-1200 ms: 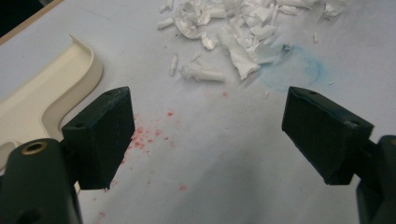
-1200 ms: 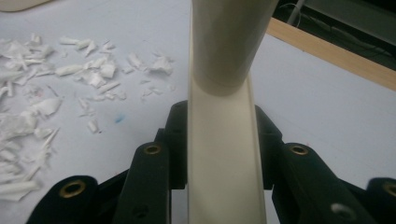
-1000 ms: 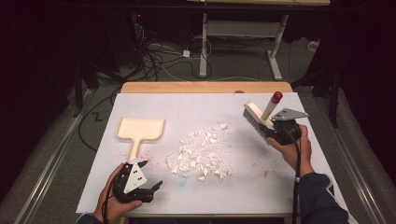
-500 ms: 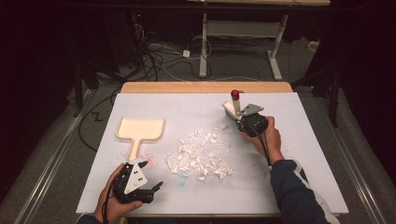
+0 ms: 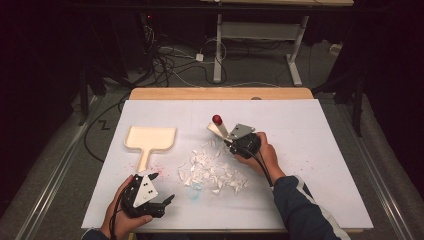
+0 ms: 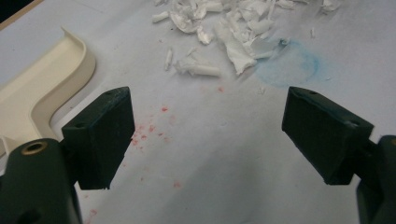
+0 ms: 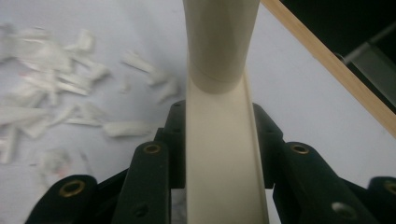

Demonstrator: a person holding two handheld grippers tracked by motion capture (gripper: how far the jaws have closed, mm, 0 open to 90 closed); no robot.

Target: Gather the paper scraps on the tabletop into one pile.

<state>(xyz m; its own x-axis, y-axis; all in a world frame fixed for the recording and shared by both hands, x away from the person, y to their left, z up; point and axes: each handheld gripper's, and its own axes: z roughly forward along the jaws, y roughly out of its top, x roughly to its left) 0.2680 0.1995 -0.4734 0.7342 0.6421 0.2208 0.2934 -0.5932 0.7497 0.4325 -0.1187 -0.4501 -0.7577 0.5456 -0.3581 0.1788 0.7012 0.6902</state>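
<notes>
Right gripper (image 5: pixel 231 141) clenched on brush (image 5: pixel 218 127) handle, left gripper (image 5: pixel 161 189) released, resting low.

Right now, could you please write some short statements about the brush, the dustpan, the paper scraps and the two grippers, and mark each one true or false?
1. The right gripper is closed on the cream brush. True.
2. The left gripper holds the dustpan. False: its jaws stand wide open over bare table, with nothing between them; the dustpan lies apart from it.
3. The paper scraps lie inside the dustpan. False: they are piled on the white table, to the right of the dustpan.
4. The brush handle has a red tip. True.
5. A faint blue mark shows on the table beside the scraps. True.
</notes>
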